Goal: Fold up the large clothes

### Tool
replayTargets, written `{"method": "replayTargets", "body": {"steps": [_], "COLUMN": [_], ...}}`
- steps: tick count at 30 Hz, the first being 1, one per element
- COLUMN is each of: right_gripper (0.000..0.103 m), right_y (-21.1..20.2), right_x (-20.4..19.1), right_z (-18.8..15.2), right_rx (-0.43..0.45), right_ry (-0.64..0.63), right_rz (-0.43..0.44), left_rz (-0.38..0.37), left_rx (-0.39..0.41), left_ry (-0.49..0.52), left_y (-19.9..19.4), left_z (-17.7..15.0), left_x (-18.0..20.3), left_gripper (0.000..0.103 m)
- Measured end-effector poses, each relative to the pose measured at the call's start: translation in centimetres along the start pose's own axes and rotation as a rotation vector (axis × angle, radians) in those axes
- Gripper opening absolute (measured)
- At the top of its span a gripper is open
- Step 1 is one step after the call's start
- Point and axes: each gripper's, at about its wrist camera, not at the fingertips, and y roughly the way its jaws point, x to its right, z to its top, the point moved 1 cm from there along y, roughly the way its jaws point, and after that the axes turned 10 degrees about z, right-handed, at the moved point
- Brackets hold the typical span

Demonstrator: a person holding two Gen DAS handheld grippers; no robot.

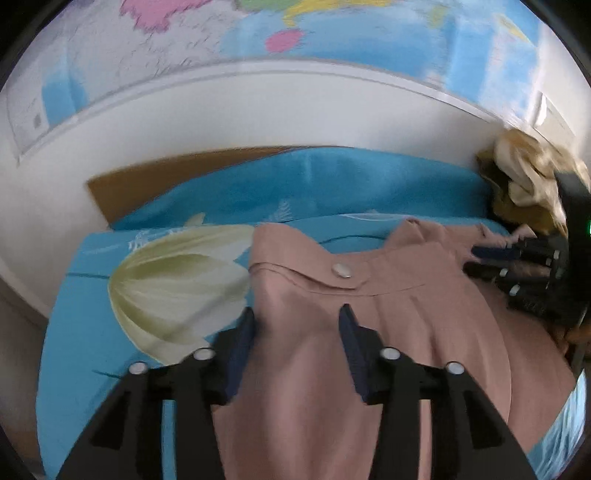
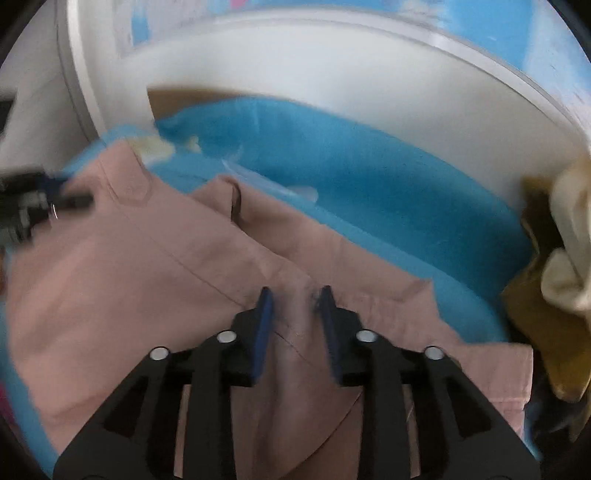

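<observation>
A large pink garment (image 1: 369, 350) with a metal snap button (image 1: 341, 269) on its waistband lies on a blue bedsheet (image 1: 295, 184). My left gripper (image 1: 295, 317) is open, its fingers straddling the garment's left part below the waistband. My right gripper (image 2: 295, 299) has its fingers close on either side of a raised ridge of the pink garment (image 2: 147, 277), pinching it. The right gripper also shows in the left wrist view (image 1: 476, 258) at the garment's right edge. The left gripper shows in the right wrist view (image 2: 74, 192) at the far left.
The bedsheet has a large white flower print (image 1: 177, 284). A crumpled cream and mustard cloth pile (image 1: 528, 181) sits at the right by the white wall (image 1: 221, 122); it also shows in the right wrist view (image 2: 554, 258). A world map (image 1: 332, 33) hangs above.
</observation>
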Motion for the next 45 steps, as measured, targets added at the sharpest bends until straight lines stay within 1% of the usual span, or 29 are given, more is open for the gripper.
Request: {"method": "replayTargets", "body": {"steps": [1, 4, 6, 7, 8, 9, 10, 11, 13, 14, 15, 19, 21, 22, 25, 27, 28, 29, 30, 31, 33, 35, 36, 37, 38, 40, 42, 44, 45], "right_gripper": [0.044, 0.045, 0.045, 0.039, 0.03, 0.017, 0.014, 0.013, 0.012, 0.012, 0.013, 0.033, 0.036, 0.036, 0.036, 0.036, 0.034, 0.032, 0.027, 0.025, 0.025, 0.026, 0.028, 0.034, 0.037, 0.053, 0.057, 0.058, 0.063], "right_y": [-1.5, -6.1, -7.6, -7.8, -7.4, -6.7, -6.0, -5.9, -5.9, -6.2, -6.4, -9.3, -11.5, -12.3, -13.0, -12.6, -12.3, -11.7, -11.2, -10.9, -11.1, -11.3, -11.5, -11.9, -12.1, -13.5, -14.7, -16.3, -17.1], "right_x": [0.3, 1.4, 2.7, 3.3, 4.4, 5.3, 6.5, 7.1, 8.1, 8.2, 8.1, 7.2, 6.2, 5.8, 5.5, 5.7, 5.9, 6.8, 7.4, 7.8, 8.2, 7.9, 7.7, 7.4, 7.3, 7.2, 6.9, 6.7, 6.5], "right_z": [-0.3, -1.7, -2.8, -3.3, -4.0, -4.6, -5.5, -6.1, -6.9, -7.1, -7.1, -7.7, -8.7, -9.3, -10.7, -12.0, -12.5, -13.4, -13.8, -14.2, -14.4, -14.4, -14.4, -14.3, -14.2, -14.5, -15.1, -16.1, -16.8], "right_rx": [0.03, 0.109, 0.111, 0.096, 0.06, 0.023, -0.013, -0.019, 0.001, 0.014, 0.017, 0.076, 0.118, 0.131, 0.134, 0.113, 0.105, 0.094, 0.092, 0.094, 0.114, 0.108, 0.104, 0.103, 0.109, 0.14, 0.171, 0.199, 0.209], "right_ry": [0.012, 0.03, 0.075, 0.094, 0.111, 0.12, 0.148, 0.166, 0.206, 0.216, 0.219, 0.237, 0.226, 0.229, 0.242, 0.255, 0.271, 0.319, 0.344, 0.354, 0.373, 0.385, 0.382, 0.383, 0.391, 0.414, 0.445, 0.486, 0.508], "right_rz": [-0.001, -0.014, -0.031, -0.038, -0.073, -0.106, -0.135, -0.136, -0.105, -0.103, -0.114, -0.095, -0.085, -0.074, -0.05, -0.061, -0.057, -0.036, -0.031, -0.032, -0.018, -0.024, -0.032, -0.036, -0.027, 0.002, 0.038, 0.078, 0.094], "left_rz": [0.008, 0.022, 0.024, 0.02, 0.012, 0.011, 0.014, 0.017, 0.026, 0.035, 0.046, 0.079, 0.084, 0.092, 0.101, 0.105, 0.107, 0.107, 0.105, 0.097, 0.086, 0.074, 0.075, 0.074, 0.071, 0.071, 0.072, 0.073, 0.078], "left_rx": [-0.001, -0.014, -0.035, -0.044, -0.052, -0.056, -0.056, -0.057, -0.058, -0.056, -0.051, 0.003, 0.022, 0.028, 0.032, 0.024, 0.012, 0.001, -0.012, -0.03, -0.046, -0.053, -0.051, -0.047, -0.046, -0.043, -0.043, -0.044, -0.044], "left_ry": [0.023, 0.043, 0.032, 0.024, 0.014, 0.008, 0.005, -0.001, -0.008, -0.009, -0.011, -0.011, -0.005, 0.003, 0.014, 0.018, 0.014, 0.007, -0.006, -0.028, -0.056, -0.083, -0.092, -0.098, -0.102, -0.112, -0.123, -0.124, -0.123], "left_y": [-0.1, 0.5, 1.5, 1.9, 2.3, 2.6, 2.8, 3.0, 3.0, 2.8, 2.5, -0.1, -1.2, -1.7, -2.5, -2.5, -2.2, -1.9, -1.6, -1.1, -0.6, -0.7, -0.9, -1.3, -1.6, -2.3, -3.1, -3.9, -4.2], "left_z": [-0.3, -0.8, -0.8, -0.8, -0.8, -0.8, -0.8, -0.9, -1.0, -1.0, -1.1, -1.8, -2.4, -2.8, -3.9, -4.6, -5.1, -5.4, -5.8, -6.2, -6.5, -6.9, -7.0, -7.2, -7.4, -7.8, -8.3, -9.0, -9.3], "left_x": [0.4, 0.7, 0.5, 0.4, 0.3, 0.1, 0.1, 0.0, 0.1, 0.1, 0.2, 0.5, 0.7, 0.9, 1.2, 1.2, 1.1, 0.9, 0.6, 0.2, -0.4, -1.0, -1.2, -1.4, -1.6, -1.8, -2.1, -2.1, -2.2], "left_gripper": [0.046, 0.046, 0.046, 0.046, 0.047, 0.047, 0.051, 0.055, 0.055, 0.055, 0.055, 0.057, 0.059, 0.06, 0.06, 0.06, 0.06, 0.06, 0.06, 0.06, 0.063, 0.064, 0.065, 0.065, 0.068, 0.073, 0.075, 0.076, 0.076]}}
